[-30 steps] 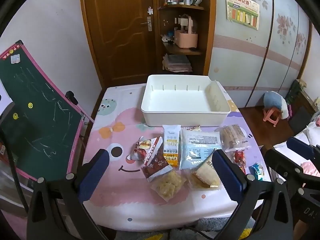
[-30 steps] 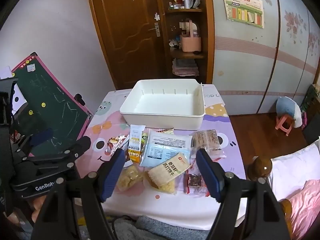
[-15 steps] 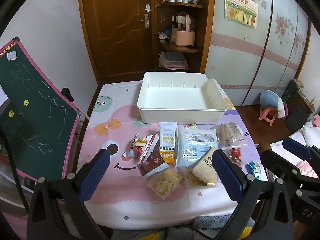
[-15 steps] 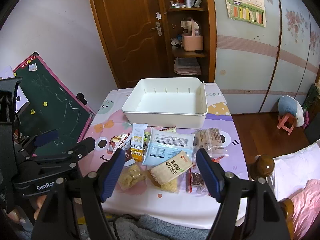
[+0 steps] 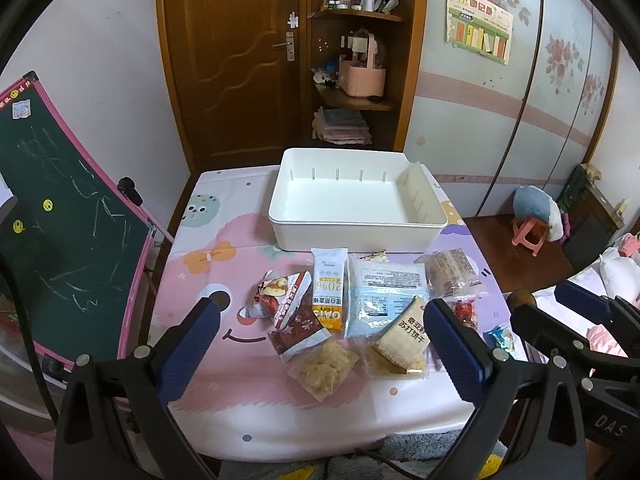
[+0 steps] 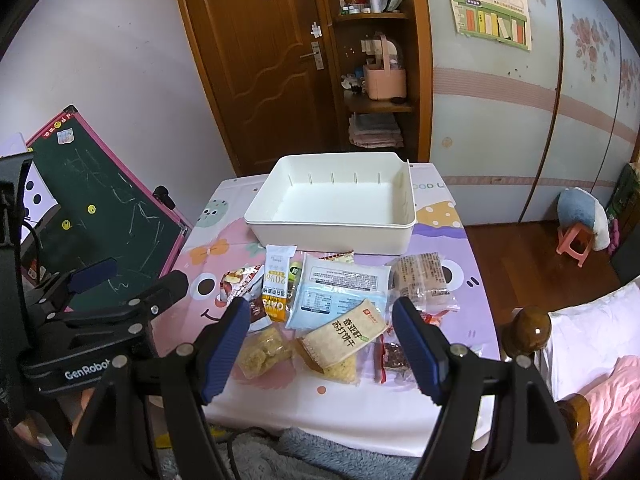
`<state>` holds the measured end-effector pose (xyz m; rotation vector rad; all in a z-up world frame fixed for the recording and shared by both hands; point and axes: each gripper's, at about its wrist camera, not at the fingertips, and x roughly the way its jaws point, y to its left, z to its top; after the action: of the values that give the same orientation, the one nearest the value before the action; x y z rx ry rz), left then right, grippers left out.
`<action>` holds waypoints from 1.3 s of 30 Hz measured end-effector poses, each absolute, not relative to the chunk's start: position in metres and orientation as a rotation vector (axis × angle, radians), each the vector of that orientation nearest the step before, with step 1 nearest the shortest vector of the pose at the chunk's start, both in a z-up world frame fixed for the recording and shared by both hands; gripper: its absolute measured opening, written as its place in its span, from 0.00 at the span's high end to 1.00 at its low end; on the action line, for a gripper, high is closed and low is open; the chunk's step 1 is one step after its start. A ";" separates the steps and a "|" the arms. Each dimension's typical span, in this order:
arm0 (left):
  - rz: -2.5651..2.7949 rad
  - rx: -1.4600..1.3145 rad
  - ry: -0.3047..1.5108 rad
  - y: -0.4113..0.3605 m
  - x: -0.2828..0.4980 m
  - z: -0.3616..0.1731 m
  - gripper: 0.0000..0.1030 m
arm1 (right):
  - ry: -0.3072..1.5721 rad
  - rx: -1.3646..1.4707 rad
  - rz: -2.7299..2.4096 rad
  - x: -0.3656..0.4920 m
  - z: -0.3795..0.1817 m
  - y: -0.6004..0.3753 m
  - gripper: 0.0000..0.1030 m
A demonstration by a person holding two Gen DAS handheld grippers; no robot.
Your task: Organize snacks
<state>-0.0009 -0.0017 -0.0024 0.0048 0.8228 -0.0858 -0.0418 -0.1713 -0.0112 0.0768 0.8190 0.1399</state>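
Observation:
An empty white bin (image 5: 356, 204) (image 6: 332, 204) stands at the far side of a small pink cartoon table (image 5: 224, 248). Several snack packs lie in a heap in front of it: an orange-and-white oat bar (image 5: 329, 288) (image 6: 276, 284), a pale blue flat pack (image 5: 384, 292) (image 6: 340, 288), a tan soda-cracker pack (image 5: 404, 332) (image 6: 346, 336), a dark red pack (image 5: 298, 328), a clear bag of yellow biscuits (image 5: 324, 368) (image 6: 264, 350). My left gripper (image 5: 320, 344) and right gripper (image 6: 320, 344) are both open and empty, held above the table's near edge.
A green chalkboard with a pink frame (image 5: 60, 216) leans at the table's left. A wooden door and corner shelf (image 5: 352, 60) stand behind. A bed with pink bedding and a wooden post (image 6: 528, 328) is on the right. A pink stool (image 6: 574, 244) stands on the floor.
Both grippers have drawn back and risen slightly, so the table and snacks sit a little farther off. Nothing on the table has moved.

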 end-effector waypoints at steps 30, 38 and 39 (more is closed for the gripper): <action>-0.083 0.019 0.817 -0.001 -0.002 -0.001 0.01 | 0.831 0.091 0.175 -0.042 -0.014 -0.167 0.28; -0.078 0.017 0.834 0.002 0.001 -0.007 0.01 | 0.851 0.092 0.182 -0.035 -0.020 -0.168 0.28; -0.078 0.017 0.839 0.002 0.002 -0.009 0.01 | 0.857 0.094 0.182 -0.034 -0.021 -0.168 0.28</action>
<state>0.0022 0.0024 -0.0088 0.0172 0.8388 -0.0776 -0.0336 -0.1685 -0.0211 0.0940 0.8566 0.1817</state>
